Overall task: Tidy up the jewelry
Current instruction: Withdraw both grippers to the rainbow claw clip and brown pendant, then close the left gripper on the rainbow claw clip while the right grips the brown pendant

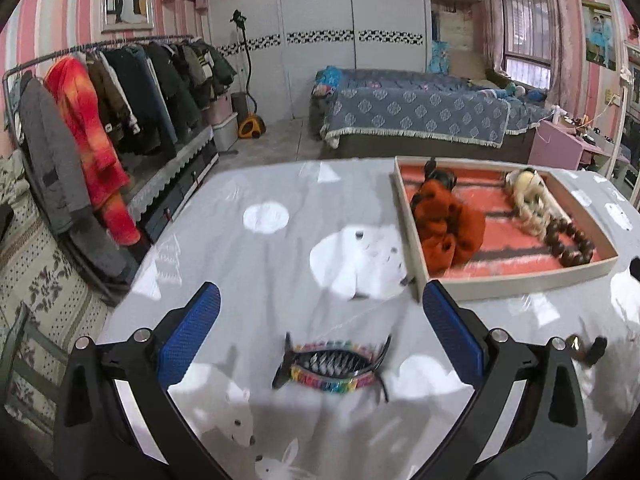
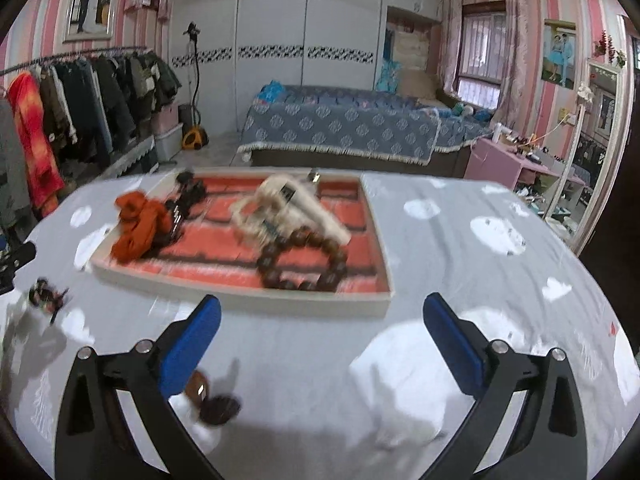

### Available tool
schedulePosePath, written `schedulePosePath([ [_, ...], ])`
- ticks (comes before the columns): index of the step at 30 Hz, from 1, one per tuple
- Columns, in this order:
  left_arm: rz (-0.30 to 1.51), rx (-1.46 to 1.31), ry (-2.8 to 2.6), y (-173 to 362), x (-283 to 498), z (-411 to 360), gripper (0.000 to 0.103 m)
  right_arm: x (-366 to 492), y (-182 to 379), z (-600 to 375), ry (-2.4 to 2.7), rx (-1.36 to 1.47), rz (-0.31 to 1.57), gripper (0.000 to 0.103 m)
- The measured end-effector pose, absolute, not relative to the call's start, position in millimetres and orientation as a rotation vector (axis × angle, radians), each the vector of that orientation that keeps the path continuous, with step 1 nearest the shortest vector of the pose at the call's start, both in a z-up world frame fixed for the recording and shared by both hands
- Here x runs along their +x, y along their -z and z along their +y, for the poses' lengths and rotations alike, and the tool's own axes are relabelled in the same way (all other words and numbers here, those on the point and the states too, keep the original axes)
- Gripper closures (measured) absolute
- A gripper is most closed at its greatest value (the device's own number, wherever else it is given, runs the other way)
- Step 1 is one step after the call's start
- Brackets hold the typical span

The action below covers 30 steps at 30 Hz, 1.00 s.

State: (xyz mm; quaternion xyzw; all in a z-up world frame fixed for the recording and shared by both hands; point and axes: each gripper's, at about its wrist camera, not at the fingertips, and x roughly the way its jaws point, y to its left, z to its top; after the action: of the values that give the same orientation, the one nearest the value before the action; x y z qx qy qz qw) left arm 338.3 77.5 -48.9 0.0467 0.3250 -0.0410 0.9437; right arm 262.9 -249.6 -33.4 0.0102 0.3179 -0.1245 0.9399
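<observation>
A black hair claw with rainbow stones (image 1: 332,368) lies on the grey tablecloth between the fingers of my left gripper (image 1: 320,334), which is open and not touching it. The same hair claw (image 2: 46,294) shows blurred at the far left of the right wrist view. A shallow tray with a red lining (image 1: 516,282) (image 2: 240,294) holds an orange scrunchie (image 1: 448,228) (image 2: 138,224), a cream scrunchie (image 1: 528,200) (image 2: 288,204), a brown bead bracelet (image 1: 572,240) (image 2: 304,264) and a black clip (image 2: 188,192). My right gripper (image 2: 322,346) stands wide open in front of the tray. Two small brown pieces (image 2: 212,398) lie by its left finger.
The table (image 1: 260,264) carries a grey cloth with white animal prints. A clothes rack (image 1: 100,120) stands to the left, a bed with a blue cover (image 1: 416,116) behind, and a pink side table (image 2: 504,168) to the right. A small dark piece (image 1: 586,350) lies beside my left gripper.
</observation>
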Motion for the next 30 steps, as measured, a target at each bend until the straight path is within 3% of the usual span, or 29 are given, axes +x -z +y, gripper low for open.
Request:
schedulePosePath([
  [16,0.759,0.118,0.126,88.3,342.5,80.0,0.005,254.5,74.2,-215.9,0.248,0.014,0.803,0.008],
  [23,0.796,0.156,0.14,96.4,344.9,72.5,0.005,252.2,87.4,-212.1,0.224,0.048,0.854,0.03],
  [27,0.825,0.158,0.163,102.4,348.2,70.6,0.005,254.8,89.8,-209.1,0.202,0.061,0.861,0.051],
  [30,0.852,0.122,0.183,103.7,352.9,74.7,0.005,256.5,90.9,-208.3,0.186,0.076,0.863,0.06],
])
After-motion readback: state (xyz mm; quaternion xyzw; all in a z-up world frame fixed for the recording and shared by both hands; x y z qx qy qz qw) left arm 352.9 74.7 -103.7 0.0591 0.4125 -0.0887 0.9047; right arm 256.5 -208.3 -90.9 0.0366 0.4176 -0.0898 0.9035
